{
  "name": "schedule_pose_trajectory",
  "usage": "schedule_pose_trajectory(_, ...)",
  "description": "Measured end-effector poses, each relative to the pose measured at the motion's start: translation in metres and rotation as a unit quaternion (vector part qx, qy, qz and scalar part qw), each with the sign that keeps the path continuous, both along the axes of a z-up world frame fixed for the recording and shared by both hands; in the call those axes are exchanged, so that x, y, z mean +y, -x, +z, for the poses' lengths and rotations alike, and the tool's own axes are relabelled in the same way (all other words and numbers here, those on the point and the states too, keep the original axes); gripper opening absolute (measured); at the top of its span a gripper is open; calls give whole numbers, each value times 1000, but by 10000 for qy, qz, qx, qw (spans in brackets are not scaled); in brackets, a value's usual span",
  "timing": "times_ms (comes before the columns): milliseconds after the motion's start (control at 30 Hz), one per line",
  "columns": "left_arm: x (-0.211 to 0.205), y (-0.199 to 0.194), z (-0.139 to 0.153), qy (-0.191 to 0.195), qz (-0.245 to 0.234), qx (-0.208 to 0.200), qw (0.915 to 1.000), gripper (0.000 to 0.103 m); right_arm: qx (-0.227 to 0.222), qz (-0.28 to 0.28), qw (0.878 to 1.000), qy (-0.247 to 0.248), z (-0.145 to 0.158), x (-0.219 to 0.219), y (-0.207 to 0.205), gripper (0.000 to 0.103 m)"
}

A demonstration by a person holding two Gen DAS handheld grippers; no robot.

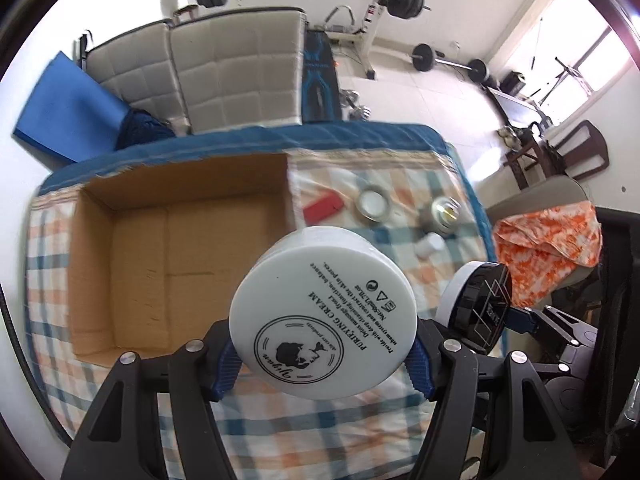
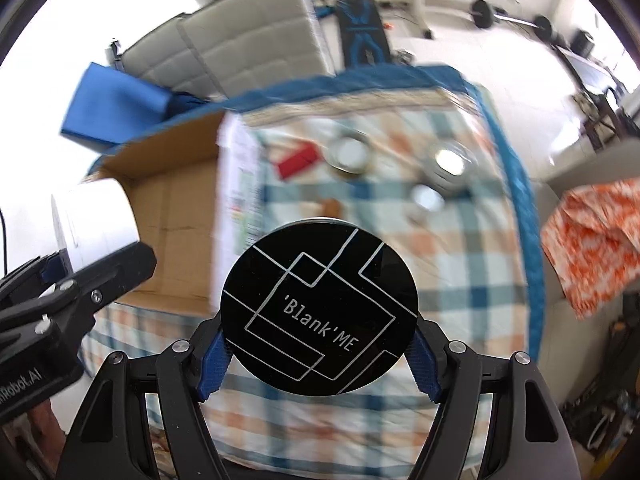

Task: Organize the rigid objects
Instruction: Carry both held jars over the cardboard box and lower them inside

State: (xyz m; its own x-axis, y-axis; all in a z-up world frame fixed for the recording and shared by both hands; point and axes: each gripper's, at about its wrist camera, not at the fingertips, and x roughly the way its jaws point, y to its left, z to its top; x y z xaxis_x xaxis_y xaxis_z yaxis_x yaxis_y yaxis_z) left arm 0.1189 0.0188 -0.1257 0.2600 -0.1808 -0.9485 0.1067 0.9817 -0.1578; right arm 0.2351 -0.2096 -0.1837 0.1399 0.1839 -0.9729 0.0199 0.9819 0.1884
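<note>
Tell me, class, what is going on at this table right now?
A person is tidying small items into a cardboard box on a checked tablecloth. The left hand-held gripper clamps a white cream jar near the box, which looks empty. The right hand-held gripper clamps a black-lidded jar beside it. A red block, a tape roll and other small containers lie on the cloth.
</note>
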Motion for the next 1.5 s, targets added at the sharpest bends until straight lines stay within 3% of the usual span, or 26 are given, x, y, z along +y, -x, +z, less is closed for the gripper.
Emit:
schedule_pose_trajectory(67, 19, -50, -1, -104, 115, -32, 9999, 65, -60, 132, 9999, -8, 1, 28, -7, 76)
schedule_pose_trajectory(167, 58, -70, -2, -165, 328, 61, 9993, 65, -77, 319, 9994, -105, -7, 71, -25, 76)
schedule_pose_trajectory(233, 62, -118, -11, -170, 451, 211, 9986, 65, -113, 452, 9989, -73, -16, 94, -39, 76)
schedule_pose_trajectory(533, 90, -235, -129, 271, 868, 1272, 9877, 65, 330, 619, 9975, -109, -93, 183, -103, 76)
schedule_pose_trajectory(733, 108, -264, -196, 622, 1047, 1903, 9741, 65, 670, 609, 9959, 46, -147, 207, -128, 76)
schedule_pose_trajectory(933, 105, -280, -232, 492, 917, 2255, 9687, 65, 966, 676, 9928, 197, -191, 213, -141, 76)
schedule_pose_trajectory(1167, 96, -286, -237, 285, 913, 2321, 9680, 65, 1197, 673, 9901, 284, -222, 218, -153, 77)
schedule_pose_trajectory(1267, 89, -289, -236, 44, 845, 2343, 9685, 65, 1148, 683, 9903, 372, -224, 222, -156, 78)
schedule_pose_trajectory(1500, 77, -292, -219, -6, 881, 2414, 9664, 68, 1288, 702, 9879, 512, -224, 227, -152, 80)
